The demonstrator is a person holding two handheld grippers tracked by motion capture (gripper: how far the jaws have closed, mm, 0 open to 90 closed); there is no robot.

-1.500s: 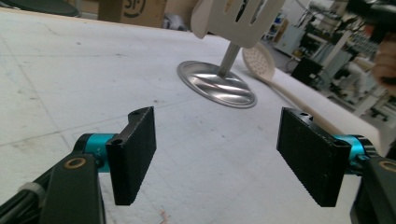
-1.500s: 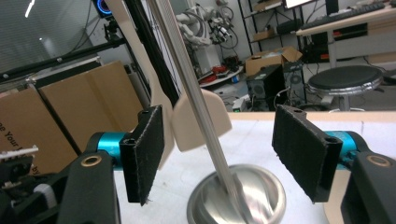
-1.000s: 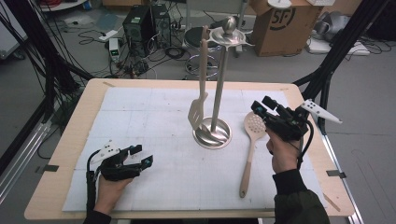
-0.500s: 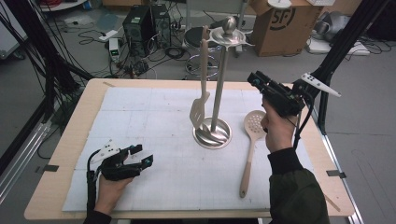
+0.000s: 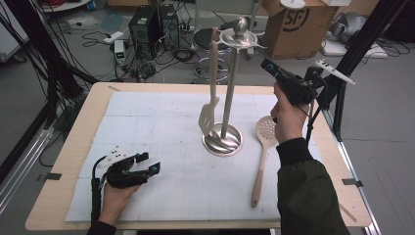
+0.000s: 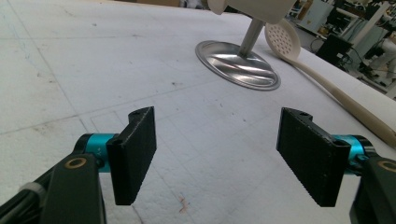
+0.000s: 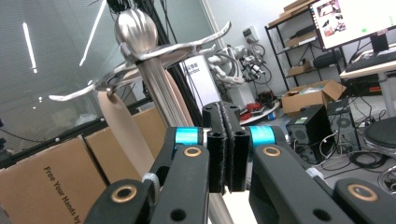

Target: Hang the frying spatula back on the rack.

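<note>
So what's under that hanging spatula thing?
Under the spatula sits the stand's round shiny base, on the white mat. The spatula's blade covers a bit of the base's left edge, so that spot is hidden.

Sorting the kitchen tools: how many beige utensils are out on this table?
2. A beige slotted spatula hangs from the steel hook stand; a beige perforated spoon lies on the white mat right of the stand's base.

You've lifted your right gripper (image 5: 268,64) up off the slotted spoon (image 5: 264,147) below it, jaws pressed together, level with the rack's hooked top (image 5: 239,35).
</note>
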